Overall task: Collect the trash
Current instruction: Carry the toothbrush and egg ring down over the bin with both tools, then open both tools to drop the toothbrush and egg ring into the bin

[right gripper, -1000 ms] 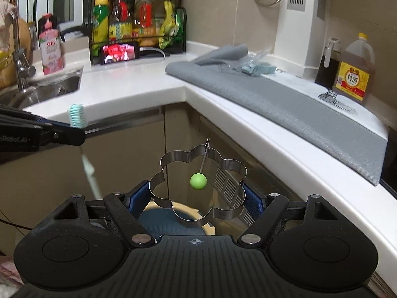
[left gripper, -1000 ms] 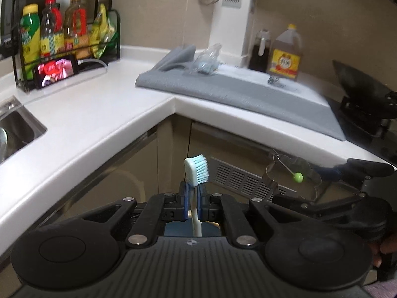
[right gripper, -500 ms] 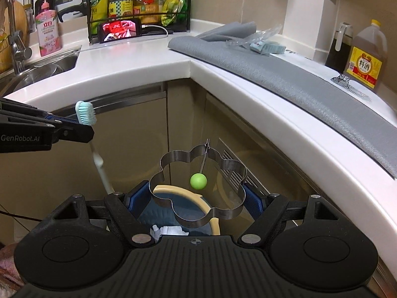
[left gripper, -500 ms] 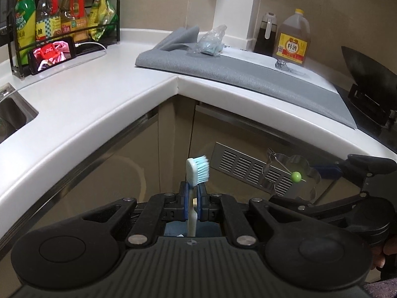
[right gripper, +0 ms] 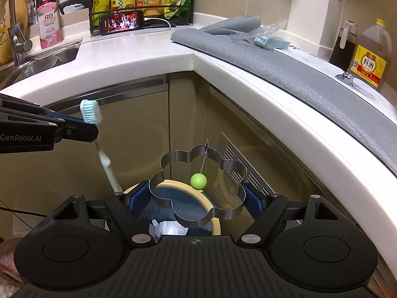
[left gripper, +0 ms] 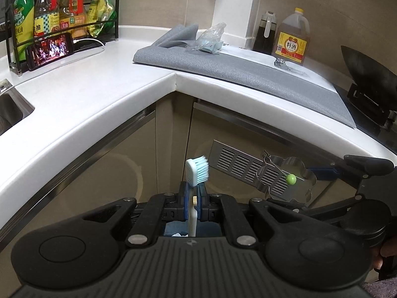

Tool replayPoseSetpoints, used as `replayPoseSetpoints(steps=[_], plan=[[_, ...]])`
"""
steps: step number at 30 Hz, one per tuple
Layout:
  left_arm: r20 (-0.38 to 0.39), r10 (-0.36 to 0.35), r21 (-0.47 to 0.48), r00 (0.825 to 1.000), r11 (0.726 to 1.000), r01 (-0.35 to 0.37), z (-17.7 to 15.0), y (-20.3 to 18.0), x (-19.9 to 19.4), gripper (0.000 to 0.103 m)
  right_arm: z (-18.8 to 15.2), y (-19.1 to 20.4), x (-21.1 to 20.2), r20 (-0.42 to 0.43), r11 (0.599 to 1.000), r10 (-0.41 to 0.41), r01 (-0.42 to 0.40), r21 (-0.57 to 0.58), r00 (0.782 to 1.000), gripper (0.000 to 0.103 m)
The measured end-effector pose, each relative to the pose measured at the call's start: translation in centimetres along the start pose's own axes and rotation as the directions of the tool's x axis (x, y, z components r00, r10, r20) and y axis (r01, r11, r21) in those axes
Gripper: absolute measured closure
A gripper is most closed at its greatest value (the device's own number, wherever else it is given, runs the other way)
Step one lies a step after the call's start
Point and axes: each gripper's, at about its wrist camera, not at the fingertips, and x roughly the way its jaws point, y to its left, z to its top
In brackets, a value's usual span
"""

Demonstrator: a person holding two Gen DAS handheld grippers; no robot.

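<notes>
The left hand-held gripper (left gripper: 193, 200) is squeezed tight on a toothbrush (left gripper: 196, 171). The brush stands up with its blue bristles on top, and its white handle hangs down below the fingers. In the right wrist view the same toothbrush (right gripper: 91, 111) leans a little, and its handle points down toward the trash bin (right gripper: 215, 219).

The right hand-held gripper (right gripper: 197, 198) is grasping a metal ring shaped like a flower (right gripper: 198, 188). Its two blue pads press on the ring's left and right sides. A thin wire on the ring ends in a small green ball (right gripper: 198, 180). The ring is up in the air, right above the bin. The bin has a cream rim and a blue inside, with some white crumpled stuff (right gripper: 168, 229) in it.

Both hand-held grippers are down low in front of the tan cabinet doors (left gripper: 104, 173), under the edge of the white counter (left gripper: 82, 84). On the counter lies a gray mat (left gripper: 248, 72). A clear plastic wrapper (left gripper: 208, 39) sits on the mat's far end. A big bottle with a yellow cap (left gripper: 294, 37) stands near the wall. A phone (left gripper: 49, 51) leans by a black rack of bottles (left gripper: 59, 17).
</notes>
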Motion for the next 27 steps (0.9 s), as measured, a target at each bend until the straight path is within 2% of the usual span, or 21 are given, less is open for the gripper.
replayPoseSetpoints(steps=[13, 27], plan=[[-0.010, 0.009, 0.002, 1.000, 1.000, -0.008, -0.2, 0.0, 0.2, 0.097, 0.0, -0.2, 0.6, -0.020, 1.000, 0.006, -0.006, -0.010, 1.000, 0.022], [-0.090, 0.049, -0.004, 0.995, 0.999, -0.050, -0.5, 0.0, 2.2, 0.097, -0.2, 0.1, 1.9, -0.053, 1.000, 0.008, -0.009, -0.030, 0.999, 0.022]])
